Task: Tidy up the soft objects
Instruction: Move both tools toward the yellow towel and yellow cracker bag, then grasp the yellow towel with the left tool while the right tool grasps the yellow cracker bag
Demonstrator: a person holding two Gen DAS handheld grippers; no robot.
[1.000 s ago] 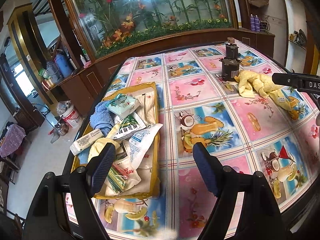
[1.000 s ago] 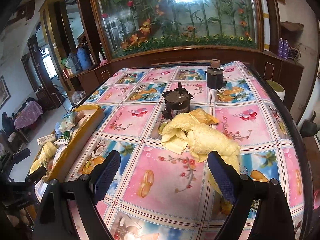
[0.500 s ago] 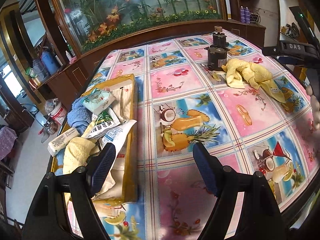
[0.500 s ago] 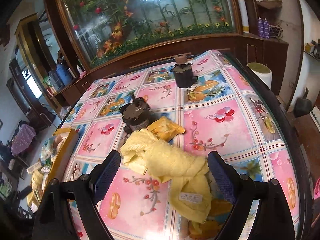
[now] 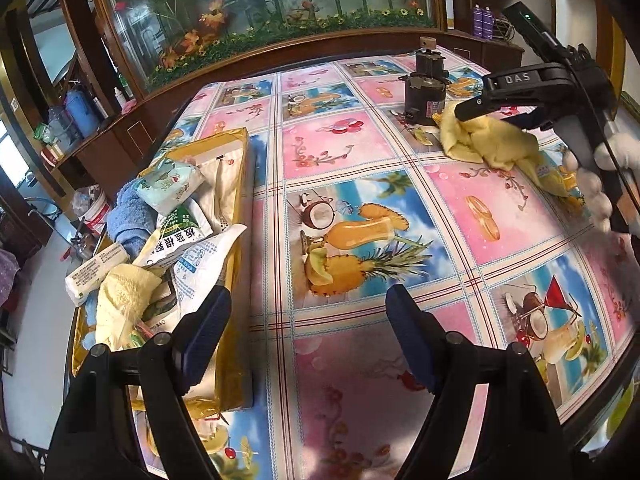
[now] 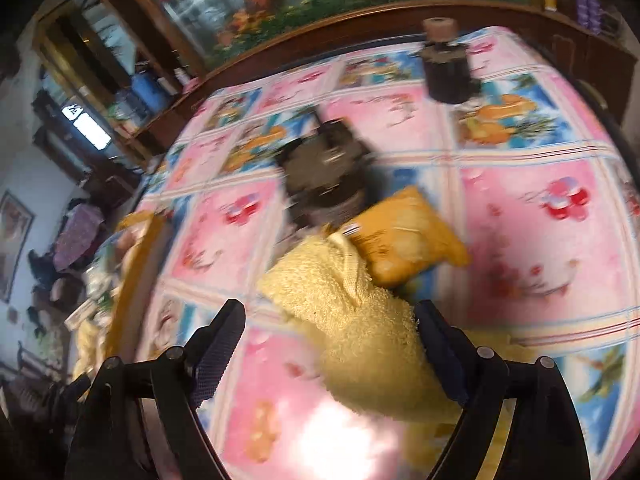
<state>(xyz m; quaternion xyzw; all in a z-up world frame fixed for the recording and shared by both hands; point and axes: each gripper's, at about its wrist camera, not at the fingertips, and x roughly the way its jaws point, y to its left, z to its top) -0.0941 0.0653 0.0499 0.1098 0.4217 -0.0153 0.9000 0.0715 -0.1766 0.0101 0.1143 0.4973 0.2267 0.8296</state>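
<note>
Nearest, left gripper (image 5: 308, 332) spread wide and empty above the tablecloth (image 5: 360, 152). At near left, gold tray (image 5: 236, 208) already heaped: blue towel (image 5: 128, 216), pale yellow cloth (image 5: 120, 296), soft packets (image 5: 168, 184). Most of the sorting apparently done. At far right, right gripper (image 6: 328, 344) spread open around the yellow towel (image 6: 360, 320), not yet clamped. Just beyond, touching the towel, a yellow pouch (image 6: 408, 236). Both left to move, likely. Farther back, two dark motors (image 5: 424, 96).
</note>
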